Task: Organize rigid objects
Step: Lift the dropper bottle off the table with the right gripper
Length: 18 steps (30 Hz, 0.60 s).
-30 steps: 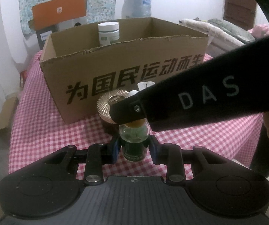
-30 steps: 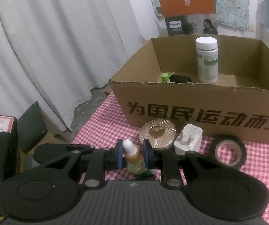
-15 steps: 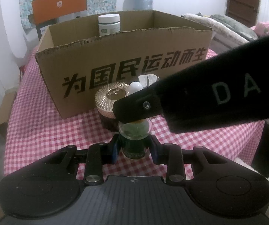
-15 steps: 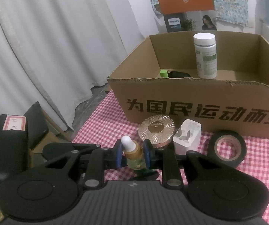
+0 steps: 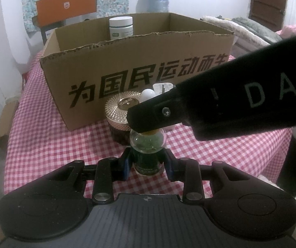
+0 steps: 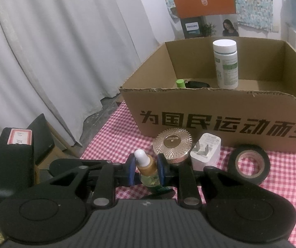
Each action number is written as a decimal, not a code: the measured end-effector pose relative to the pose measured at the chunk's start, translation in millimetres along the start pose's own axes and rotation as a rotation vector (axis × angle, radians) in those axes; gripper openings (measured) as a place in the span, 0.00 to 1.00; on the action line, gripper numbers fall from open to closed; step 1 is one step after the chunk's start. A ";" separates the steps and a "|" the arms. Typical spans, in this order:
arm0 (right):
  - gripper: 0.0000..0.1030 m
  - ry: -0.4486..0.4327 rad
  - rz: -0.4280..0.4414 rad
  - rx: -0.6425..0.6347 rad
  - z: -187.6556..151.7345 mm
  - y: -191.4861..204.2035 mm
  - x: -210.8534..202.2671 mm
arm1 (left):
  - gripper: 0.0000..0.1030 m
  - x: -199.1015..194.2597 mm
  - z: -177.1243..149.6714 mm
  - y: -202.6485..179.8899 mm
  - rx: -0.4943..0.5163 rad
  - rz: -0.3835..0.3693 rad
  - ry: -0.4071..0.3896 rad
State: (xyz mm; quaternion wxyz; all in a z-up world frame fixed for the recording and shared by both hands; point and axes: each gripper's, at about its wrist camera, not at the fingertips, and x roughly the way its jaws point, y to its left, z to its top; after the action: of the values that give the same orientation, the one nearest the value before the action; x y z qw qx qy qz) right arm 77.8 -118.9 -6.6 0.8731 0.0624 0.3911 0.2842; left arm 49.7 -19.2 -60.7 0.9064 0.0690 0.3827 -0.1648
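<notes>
1. Pinching the dropper bottle (image 6: 148,171) at its neck, the right gripper (image 6: 146,170) controls the top.
2. Left gripper (image 5: 148,161) clamps its base, above the checked tablecloth (image 5: 44,124), short of the cardboard box (image 6: 220,111).

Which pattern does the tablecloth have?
The tablecloth has pink-and-white checks; best seen in the right wrist view.

The cardboard box (image 6: 220,111) stands open-topped, its floor bare right of the white bottle (image 6: 226,64). Before its front wall, the gold-lidded jar (image 6: 172,144), charger (image 6: 206,153) and tape roll (image 6: 250,163) crowd the tabletop (image 6: 288,177); its left strip lies free.
</notes>
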 end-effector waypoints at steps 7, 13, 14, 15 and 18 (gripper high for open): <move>0.22 -0.006 -0.003 -0.002 0.3 -0.5 -2.1 | 0.30 -0.2 -0.4 -1.6 0.000 0.006 -0.005; 0.22 -0.005 0.001 0.005 -0.2 -1.8 -2.1 | 0.31 0.6 -0.5 -1.7 0.004 0.008 -0.008; 0.22 -0.005 0.001 0.005 -0.2 -1.9 -2.2 | 0.31 0.9 -0.5 -1.6 0.004 0.008 -0.008; 0.22 -0.005 0.001 0.006 -0.3 -1.7 -2.2 | 0.31 0.7 -0.7 -1.4 0.003 0.008 -0.009; 0.22 -0.005 0.000 0.006 -0.4 -1.9 -2.4 | 0.31 0.7 -0.9 -1.6 0.006 0.010 -0.012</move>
State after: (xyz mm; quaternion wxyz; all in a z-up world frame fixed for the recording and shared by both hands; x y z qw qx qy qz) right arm 77.2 -121.8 -6.0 0.8740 0.0656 0.3896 0.2830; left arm 49.0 -20.7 -61.9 0.9094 0.0725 0.3762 -0.1620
